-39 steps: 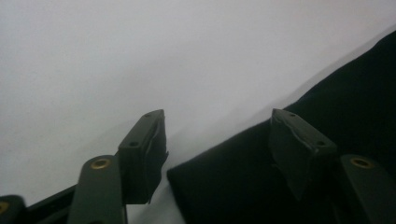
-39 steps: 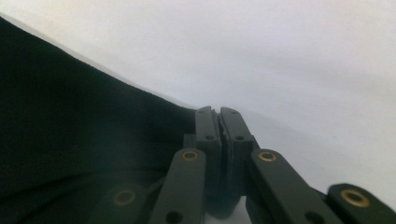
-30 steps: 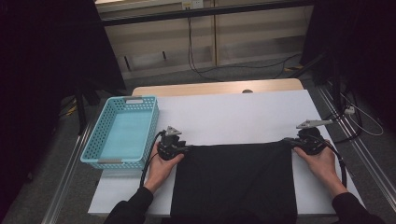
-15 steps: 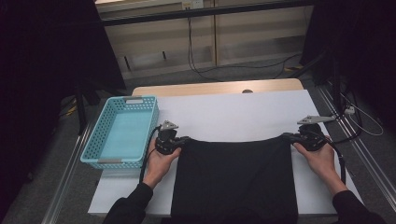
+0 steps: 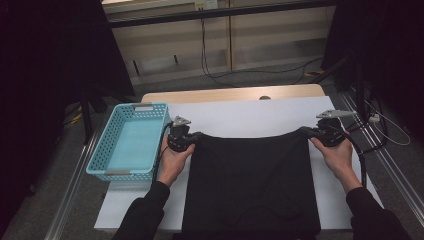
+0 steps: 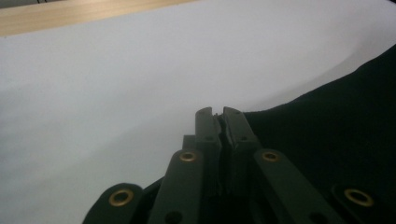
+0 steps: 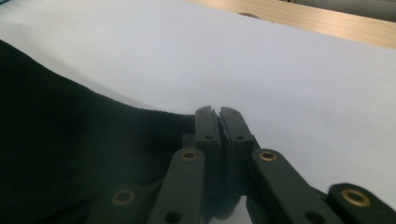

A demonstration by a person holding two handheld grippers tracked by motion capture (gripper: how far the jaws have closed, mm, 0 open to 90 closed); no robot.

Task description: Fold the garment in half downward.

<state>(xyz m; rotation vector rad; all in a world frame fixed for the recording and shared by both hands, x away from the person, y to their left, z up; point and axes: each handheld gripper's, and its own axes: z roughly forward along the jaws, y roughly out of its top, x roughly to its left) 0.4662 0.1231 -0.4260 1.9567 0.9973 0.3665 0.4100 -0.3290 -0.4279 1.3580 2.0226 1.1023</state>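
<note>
Left gripper [image 5: 192, 136] is clamped on the far left corner of the black fabric garment [image 5: 252, 185]. Right gripper [image 5: 306, 131] is clamped on its far right corner. Far edge sags between them above the white table cover [image 5: 250, 117].

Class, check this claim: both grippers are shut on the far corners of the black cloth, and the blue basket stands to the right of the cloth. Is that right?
Not quite. The basket stands to the left of the cloth, beside the left gripper, as the high view shows. The rest holds: the left gripper and the right gripper are each shut on a far corner of the cloth.
</note>
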